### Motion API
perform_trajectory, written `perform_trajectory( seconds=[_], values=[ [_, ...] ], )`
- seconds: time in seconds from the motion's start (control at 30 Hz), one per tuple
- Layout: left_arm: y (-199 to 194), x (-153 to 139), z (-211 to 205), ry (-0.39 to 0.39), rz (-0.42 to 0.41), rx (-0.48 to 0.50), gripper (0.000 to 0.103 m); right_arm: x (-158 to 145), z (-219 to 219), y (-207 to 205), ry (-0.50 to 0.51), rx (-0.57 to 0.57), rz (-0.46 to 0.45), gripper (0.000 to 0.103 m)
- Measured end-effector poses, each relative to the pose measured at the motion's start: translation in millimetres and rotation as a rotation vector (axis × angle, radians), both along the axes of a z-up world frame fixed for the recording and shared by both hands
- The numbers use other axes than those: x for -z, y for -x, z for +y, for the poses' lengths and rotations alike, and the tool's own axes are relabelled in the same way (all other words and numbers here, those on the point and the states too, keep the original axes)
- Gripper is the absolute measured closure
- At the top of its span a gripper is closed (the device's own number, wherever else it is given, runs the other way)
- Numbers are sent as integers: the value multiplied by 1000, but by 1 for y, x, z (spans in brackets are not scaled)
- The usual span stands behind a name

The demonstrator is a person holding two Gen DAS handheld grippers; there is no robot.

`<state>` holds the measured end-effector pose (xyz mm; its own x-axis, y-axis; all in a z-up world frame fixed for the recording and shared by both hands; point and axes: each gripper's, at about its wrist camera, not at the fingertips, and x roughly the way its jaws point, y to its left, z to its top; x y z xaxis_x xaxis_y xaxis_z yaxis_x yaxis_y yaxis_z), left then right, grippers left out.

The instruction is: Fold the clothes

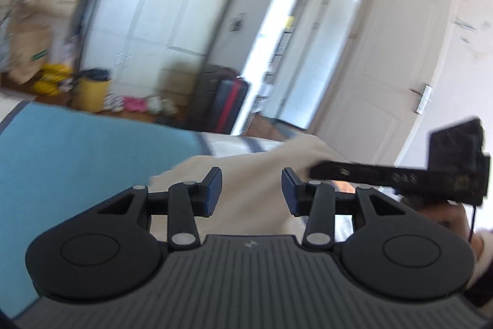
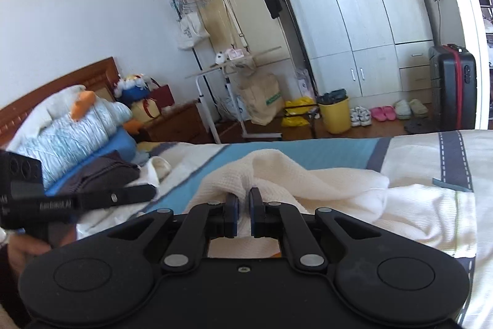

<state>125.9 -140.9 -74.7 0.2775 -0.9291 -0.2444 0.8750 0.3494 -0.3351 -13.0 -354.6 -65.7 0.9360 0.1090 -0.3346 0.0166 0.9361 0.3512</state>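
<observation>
While the left hand-held gripper (image 1: 252, 191) stands apart and empty, the right hand-held gripper (image 2: 243, 210) pinches the cream garment (image 2: 308, 184).

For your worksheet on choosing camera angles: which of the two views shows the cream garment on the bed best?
The right wrist view. There the cream garment is sharp, spread in folds across the bed, with the right gripper shut on a bunch of it. The left wrist view is blurred and shows only a pale patch of it behind the open left gripper.
</observation>
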Motion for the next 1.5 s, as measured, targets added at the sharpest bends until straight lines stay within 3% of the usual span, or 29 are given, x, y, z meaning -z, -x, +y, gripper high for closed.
perform_trajectory(
  seconds=[0.1,0.23,0.27,0.3,0.4,0.5,0.6,0.67,0.77,0.83,0.93,1.03,1.13,1.23,1.27,1.33,1.43,1.5],
  values=[
    [26,6,-19,-25,-78,76,46,-3,-2,6,-75,-50,-37,95],
    [40,14,-35,-76,-145,-13,45,-11,-1,11,-170,-147,-92,94],
    [37,15,-34,-51,-129,-39,62,-11,0,12,-193,-173,-104,94],
    [32,13,-34,-48,-111,-62,93,-11,0,13,-216,-196,-116,94],
    [14,7,-24,-36,-86,-163,97,-11,1,15,-262,-252,-149,99],
    [-9,2,-5,-17,-45,-261,98,-11,1,17,-205,-181,-105,98],
    [-19,3,6,-49,-70,-352,98,-5,-3,13,-98,-58,4,79],
    [-23,2,11,-66,-93,-409,98,0,-1,6,11,-2,87,41],
    [-36,0,24,-40,-48,-478,98,16,7,-12,182,90,192,28],
    [-45,-1,30,-43,-47,-516,98,31,11,-28,239,113,271,28],
    [-56,1,40,-41,-19,-522,98,45,17,-45,264,86,314,28],
    [-64,5,49,-34,34,-527,98,47,22,-49,294,86,279,28],
    [-68,4,54,-27,32,-553,98,54,27,-52,349,80,239,28],
    [-73,-2,68,3,30,-610,98,59,26,-63,336,77,230,28],
    [-77,-3,76,15,52,-637,98,60,23,-69,291,85,228,28],
    [-91,3,93,29,183,-681,98,59,19,-77,172,76,234,28],
    [-107,25,99,-42,323,-711,98,49,31,-82,107,21,211,30],
    [-111,35,96,-101,364,-720,97,47,41,-79,181,1,190,51]
  ],
)
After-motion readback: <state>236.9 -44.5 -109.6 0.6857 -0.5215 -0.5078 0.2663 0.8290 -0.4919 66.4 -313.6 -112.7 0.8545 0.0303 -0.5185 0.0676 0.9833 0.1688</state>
